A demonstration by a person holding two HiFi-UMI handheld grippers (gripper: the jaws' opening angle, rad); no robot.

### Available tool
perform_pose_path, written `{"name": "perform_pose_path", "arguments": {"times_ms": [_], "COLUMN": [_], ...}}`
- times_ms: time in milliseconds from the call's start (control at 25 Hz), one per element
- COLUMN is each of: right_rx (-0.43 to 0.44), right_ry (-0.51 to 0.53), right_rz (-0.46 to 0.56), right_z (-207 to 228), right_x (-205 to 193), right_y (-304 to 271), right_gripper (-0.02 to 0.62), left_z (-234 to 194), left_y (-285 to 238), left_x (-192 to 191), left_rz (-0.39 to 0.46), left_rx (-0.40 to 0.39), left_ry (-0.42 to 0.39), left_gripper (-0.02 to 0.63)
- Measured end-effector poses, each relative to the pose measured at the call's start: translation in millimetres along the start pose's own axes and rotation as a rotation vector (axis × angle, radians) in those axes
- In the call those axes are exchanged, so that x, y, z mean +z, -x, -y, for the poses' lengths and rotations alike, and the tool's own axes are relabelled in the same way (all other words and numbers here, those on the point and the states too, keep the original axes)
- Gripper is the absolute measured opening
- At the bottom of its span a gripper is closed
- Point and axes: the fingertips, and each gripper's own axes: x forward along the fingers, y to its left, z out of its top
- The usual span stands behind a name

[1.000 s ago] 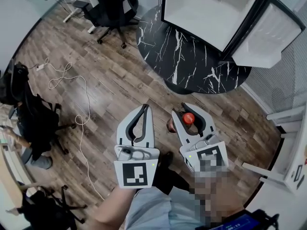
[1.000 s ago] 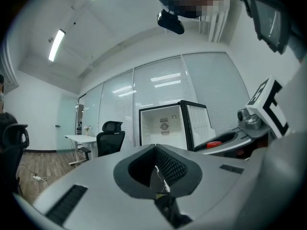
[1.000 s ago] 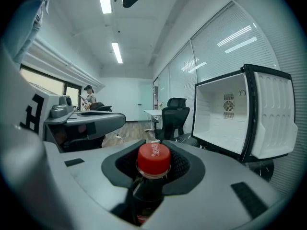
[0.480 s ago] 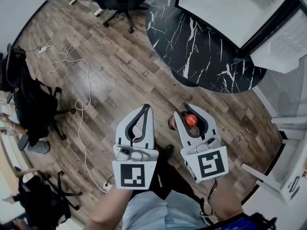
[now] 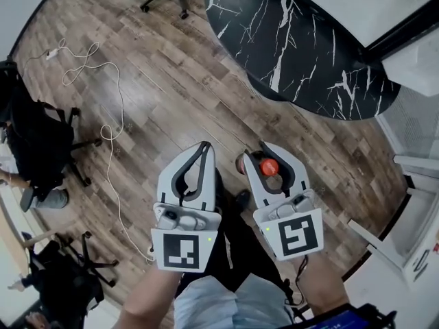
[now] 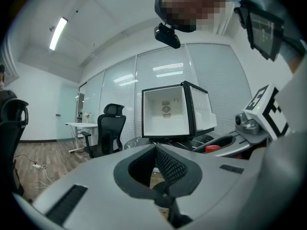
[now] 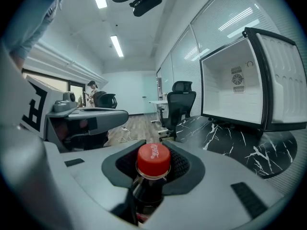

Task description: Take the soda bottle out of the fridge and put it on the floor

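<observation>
At the far left, black office chairs (image 5: pixel 38 142) are seen at the edge of the wooden floor (image 5: pixel 164 94). A white cable (image 5: pixel 113 149) is strung loosely across the boards. The left tool (image 5: pixel 204 148) is held over the floor with its jaws closed together, and nothing is gripped between them. Between the two tools, lower down, what looks like a dark shoe (image 5: pixel 240 199) is set on the boards.

Just to the right, the right tool (image 5: pixel 269 153) is clamped round the neck of the soda bottle (image 5: pixel 269 167), directly under its red cap. The bottle is kept upright, out of the fridge and over the floor.

Beyond the tools, a round black marble worktop (image 5: pixel 302 53) is placed, and the white fridge (image 7: pixel 235 90) is carried on it with its door swung open to the right. White frame parts (image 5: pixel 411 173) are seen at the far right.

From above, the bottle's body and base are hidden by the right tool, so contact with the floor cannot be judged. The fridge is largely cut off by the upper edge of the head view. The chairs at the left are too dark for detail to be made out.
</observation>
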Motion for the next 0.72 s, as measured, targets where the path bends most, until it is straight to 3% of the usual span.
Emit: {"name": "perform_pose_path", "arguments": {"times_ms": [720], "right_rx": [-0.028], "right_ry": [-0.05], "right_rz": [-0.055], "right_z": [7], "right_x": [-99], "right_y": [-45], "right_gripper": [0.115], "left_z": [-14], "left_y": [-32], "left_x": [-104], "left_rz": [-0.033], "left_rx": [-0.041], "left_ry": [-0.022], "left_gripper": [0.017]}}
